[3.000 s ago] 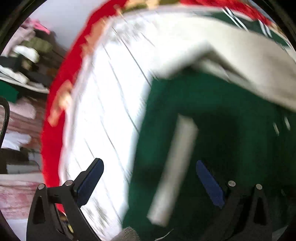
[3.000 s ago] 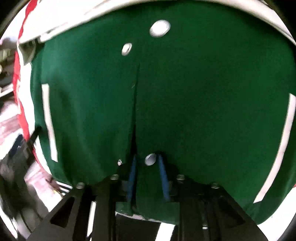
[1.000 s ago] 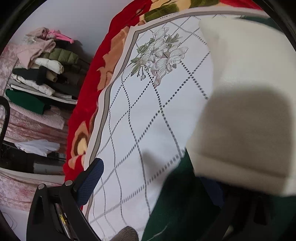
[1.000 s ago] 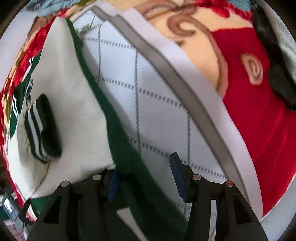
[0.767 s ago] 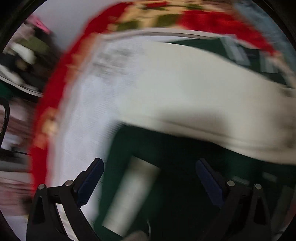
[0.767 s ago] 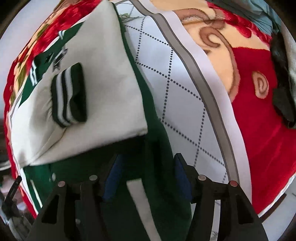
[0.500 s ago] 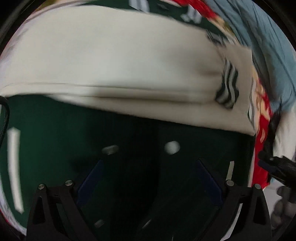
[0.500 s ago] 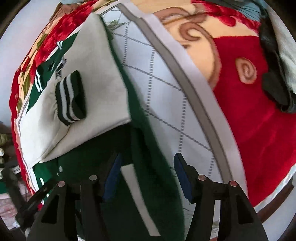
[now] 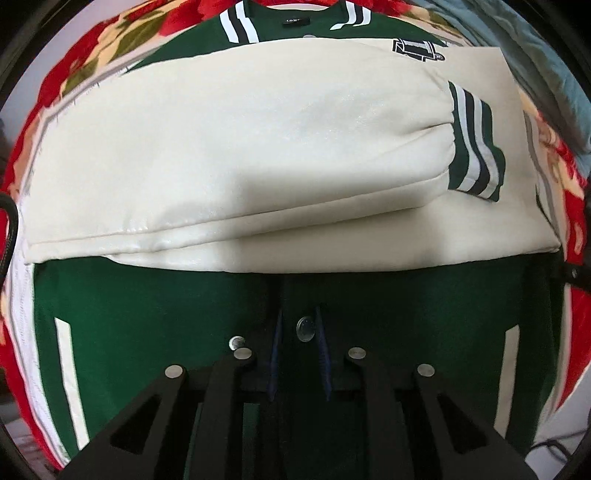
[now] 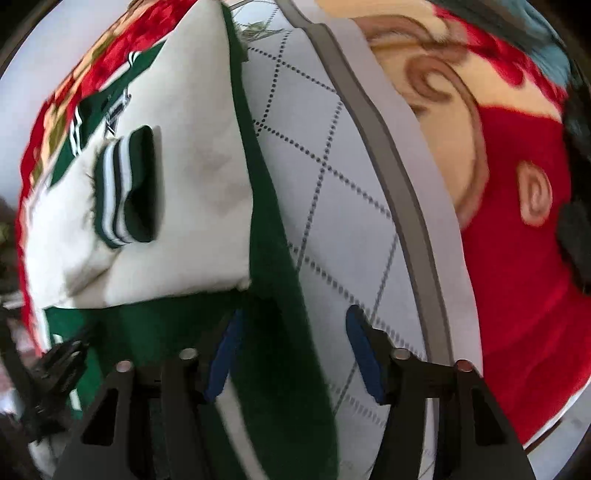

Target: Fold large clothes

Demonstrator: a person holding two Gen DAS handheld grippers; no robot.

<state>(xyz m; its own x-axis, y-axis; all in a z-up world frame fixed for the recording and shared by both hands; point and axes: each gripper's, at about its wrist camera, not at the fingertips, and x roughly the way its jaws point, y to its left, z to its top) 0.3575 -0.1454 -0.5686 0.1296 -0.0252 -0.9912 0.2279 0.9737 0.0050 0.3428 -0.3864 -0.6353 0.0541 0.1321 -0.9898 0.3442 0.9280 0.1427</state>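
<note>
Green varsity jacket with cream sleeves lies front-up on a white quilted sheet spread over a red floral blanket on a bed. In the left wrist view both cream leatherette sleeves are already folded across the chest, one atop the other, the upper one ending in a green-and-white striped cuff at the right. The collar with its label sits at the far edge. Below the sleeves the dark green body is still flat and unfolded. The left gripper is closing its jaws to a narrow gap on the front placket near the hem, around a silver snap button.

In the right wrist view the jacket fills the left side, with the white quilted sheet and its grey border to the right. The right gripper hangs over the jacket's right hem edge, jaws closing, with the green cloth between them but the pads not clearly pressing it yet.

By my judgement the sleeves are done; folding the lower half up toward the collar remains.
</note>
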